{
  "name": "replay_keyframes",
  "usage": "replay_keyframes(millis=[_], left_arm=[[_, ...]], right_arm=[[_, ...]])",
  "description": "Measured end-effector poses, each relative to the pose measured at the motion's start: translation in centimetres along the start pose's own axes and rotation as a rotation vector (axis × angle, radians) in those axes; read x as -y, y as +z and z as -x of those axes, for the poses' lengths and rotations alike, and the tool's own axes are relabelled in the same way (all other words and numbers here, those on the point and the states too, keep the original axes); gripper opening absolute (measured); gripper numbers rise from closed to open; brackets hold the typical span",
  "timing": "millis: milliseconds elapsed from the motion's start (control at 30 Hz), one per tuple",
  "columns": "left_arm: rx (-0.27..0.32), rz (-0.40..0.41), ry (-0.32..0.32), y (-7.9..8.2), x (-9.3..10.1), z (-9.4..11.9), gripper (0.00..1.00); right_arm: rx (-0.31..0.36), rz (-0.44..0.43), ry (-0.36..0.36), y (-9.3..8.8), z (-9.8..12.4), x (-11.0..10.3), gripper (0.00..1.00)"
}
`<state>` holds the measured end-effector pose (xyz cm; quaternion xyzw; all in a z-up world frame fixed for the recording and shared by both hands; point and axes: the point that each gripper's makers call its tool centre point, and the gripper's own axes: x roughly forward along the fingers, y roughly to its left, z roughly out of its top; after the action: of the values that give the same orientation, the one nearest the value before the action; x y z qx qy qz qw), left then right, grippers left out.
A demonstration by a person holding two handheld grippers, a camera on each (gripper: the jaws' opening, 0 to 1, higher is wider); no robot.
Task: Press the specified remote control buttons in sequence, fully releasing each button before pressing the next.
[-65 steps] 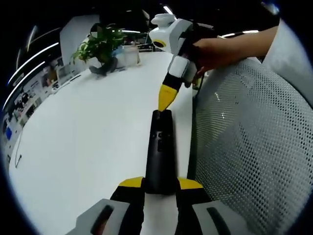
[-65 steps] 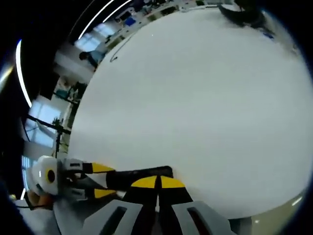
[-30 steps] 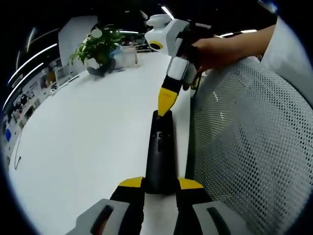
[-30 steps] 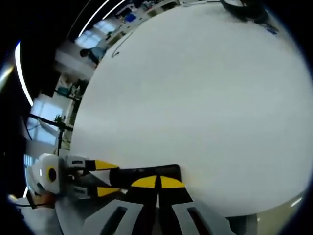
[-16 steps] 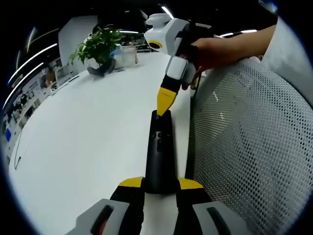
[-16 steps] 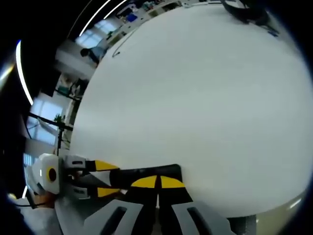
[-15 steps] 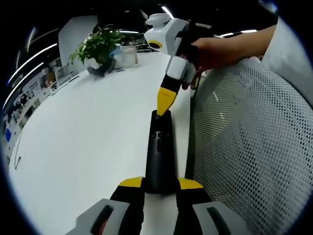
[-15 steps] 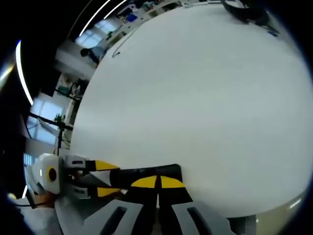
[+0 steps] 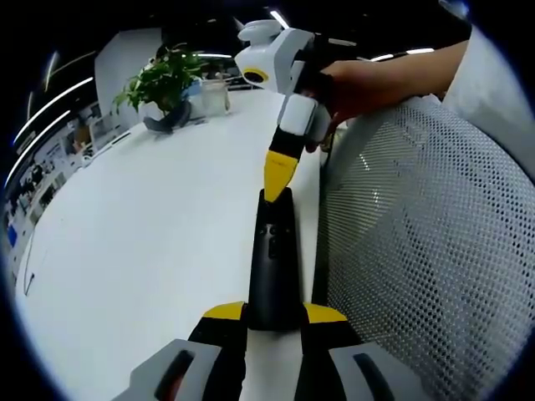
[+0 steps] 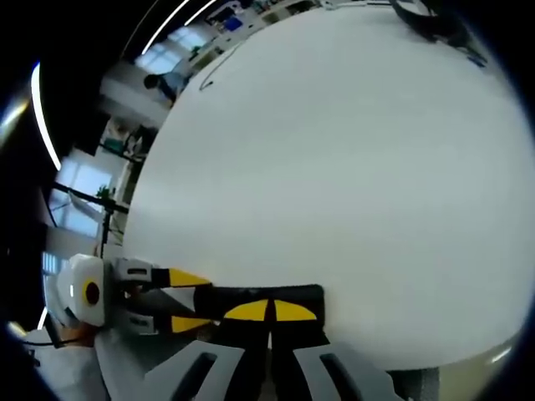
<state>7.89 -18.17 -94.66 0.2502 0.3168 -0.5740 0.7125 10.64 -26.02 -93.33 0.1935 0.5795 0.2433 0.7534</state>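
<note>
A long black remote control [image 9: 272, 259] points away from me over the white table [image 9: 150, 234], its near end clamped in my left gripper [image 9: 273, 313], which is shut on it. My right gripper [image 9: 276, 171], held by a hand [image 9: 368, 83], comes down from above with its yellow tips closed together and resting on the remote's far end. In the right gripper view the remote [image 10: 305, 294] lies crosswise just under the shut right gripper [image 10: 269, 311]. The left gripper [image 10: 191, 301] holds it from the left.
A grey mesh chair back [image 9: 418, 251] stands close along the table's right edge. A potted plant [image 9: 163, 79] and a glass jar [image 9: 215, 96] sit at the far end. A dark object [image 10: 426, 21] lies at the table's far side.
The right gripper has shifted a little, its tips still on the remote's far end. In the right gripper view the remote now reaches farther right. The left gripper's hold is unchanged.
</note>
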Motion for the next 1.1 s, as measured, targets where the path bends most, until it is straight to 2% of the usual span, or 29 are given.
replay_keyframes(millis=[200,467,900,1100], left_arm=[[0.003,-0.002,-0.002,0.01,0.03,-0.02,0.24],[0.006,-0.002,-0.002,0.04,0.04,-0.01,0.24],[0.008,0.01,0.004,0.11,0.05,-0.06,0.25],[0.006,0.019,0.01,0.16,0.05,-0.05,0.25]], right_arm=[[-0.019,-0.002,-0.008,-0.31,-0.19,0.18,0.0],[-0.013,-0.033,0.002,-0.27,-0.13,0.23,0.0],[-0.006,0.021,-0.017,-0.31,-0.31,0.25,0.0],[-0.002,-0.017,-0.005,-0.29,-0.18,0.3,0.0]])
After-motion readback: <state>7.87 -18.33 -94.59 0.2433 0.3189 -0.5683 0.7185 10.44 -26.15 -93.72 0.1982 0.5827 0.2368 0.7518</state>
